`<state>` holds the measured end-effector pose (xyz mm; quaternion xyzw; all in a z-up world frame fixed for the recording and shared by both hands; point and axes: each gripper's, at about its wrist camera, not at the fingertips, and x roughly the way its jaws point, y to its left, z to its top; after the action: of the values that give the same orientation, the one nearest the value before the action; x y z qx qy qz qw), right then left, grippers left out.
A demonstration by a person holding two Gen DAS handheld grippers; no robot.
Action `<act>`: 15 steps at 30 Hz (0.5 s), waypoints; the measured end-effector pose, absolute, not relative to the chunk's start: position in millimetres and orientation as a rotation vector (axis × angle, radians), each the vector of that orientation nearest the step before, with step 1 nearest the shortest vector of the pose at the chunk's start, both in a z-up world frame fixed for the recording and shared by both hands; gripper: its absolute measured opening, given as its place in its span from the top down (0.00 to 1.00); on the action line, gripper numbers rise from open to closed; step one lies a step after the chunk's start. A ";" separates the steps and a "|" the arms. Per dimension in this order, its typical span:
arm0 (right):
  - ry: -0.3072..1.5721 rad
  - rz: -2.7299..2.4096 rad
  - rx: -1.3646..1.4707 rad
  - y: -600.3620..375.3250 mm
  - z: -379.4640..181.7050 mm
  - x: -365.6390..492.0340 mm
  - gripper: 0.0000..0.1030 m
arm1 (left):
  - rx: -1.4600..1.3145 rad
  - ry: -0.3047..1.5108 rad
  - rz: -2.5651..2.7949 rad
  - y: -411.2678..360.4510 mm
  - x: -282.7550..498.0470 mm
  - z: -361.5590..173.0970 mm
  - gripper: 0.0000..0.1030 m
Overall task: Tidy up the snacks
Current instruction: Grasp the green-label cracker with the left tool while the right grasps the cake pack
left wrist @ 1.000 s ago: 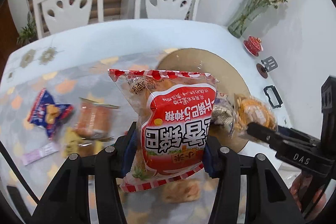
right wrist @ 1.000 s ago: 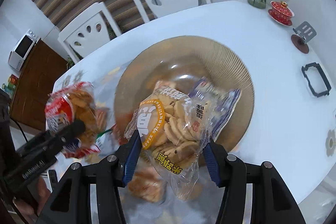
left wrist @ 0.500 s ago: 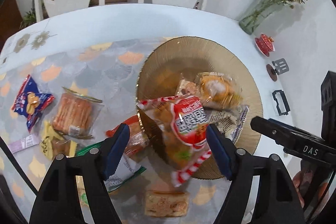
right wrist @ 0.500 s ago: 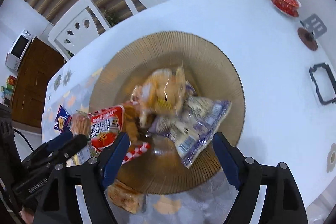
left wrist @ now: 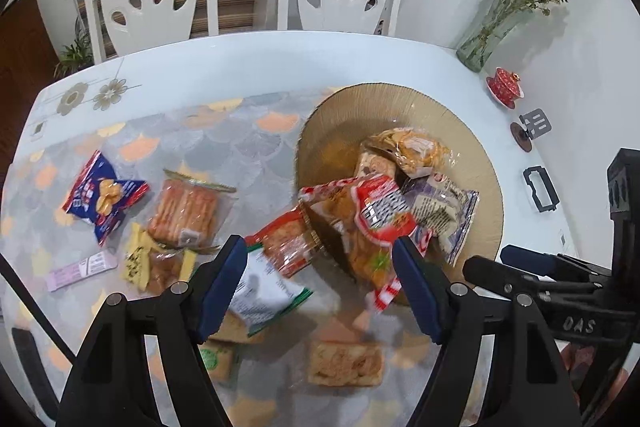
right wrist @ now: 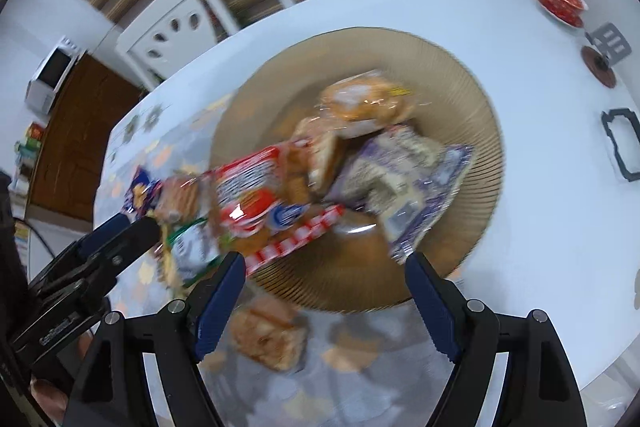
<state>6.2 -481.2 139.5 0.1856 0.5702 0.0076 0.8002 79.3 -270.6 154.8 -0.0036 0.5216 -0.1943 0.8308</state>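
A round gold plate (left wrist: 400,99) (right wrist: 460,75) holds a yellow biscuit bag (left wrist: 416,151) (right wrist: 364,99), a purple-white bag (left wrist: 444,211) (right wrist: 404,183) and a red-white snack bag (left wrist: 372,219) (right wrist: 256,195) that lies over the plate's near-left rim. My left gripper (left wrist: 320,283) is open and empty, above the table just short of the plate. My right gripper (right wrist: 324,291) is open and empty, above the plate's near edge; it also shows in the left wrist view (left wrist: 520,267).
Loose snacks lie on the patterned mat left of the plate: a blue bag (left wrist: 102,195), a clear pack of orange biscuits (left wrist: 184,211), a green-white bag (left wrist: 264,291), a yellow pack (left wrist: 156,263), a cracker pack (left wrist: 344,363). A vase (left wrist: 484,35) and red cup (left wrist: 506,87) stand at the right.
Both grippers opened and let go: the red-white bag and the yellow biscuit bag dropped into the plate. Both grippers drew back and up from the plate.
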 end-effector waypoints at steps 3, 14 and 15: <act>1.221 0.071 0.345 -456.7 143.9 -0.1 0.22 | -0.004 1.111 -0.385 -252.2 74.6 151.9 0.29; 1.267 0.275 0.065 -377.3 120.8 -24.5 0.22 | -0.017 1.193 -0.313 -150.9 47.0 118.9 0.29; 1.274 0.286 0.051 -373.6 117.2 -26.0 0.22 | -0.031 1.210 -0.319 -146.8 44.7 112.5 0.29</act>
<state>-26.0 -373.6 117.2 0.0239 0.5926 0.1332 0.7941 44.7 -146.8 112.5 -0.0143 0.5661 -0.1495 0.8105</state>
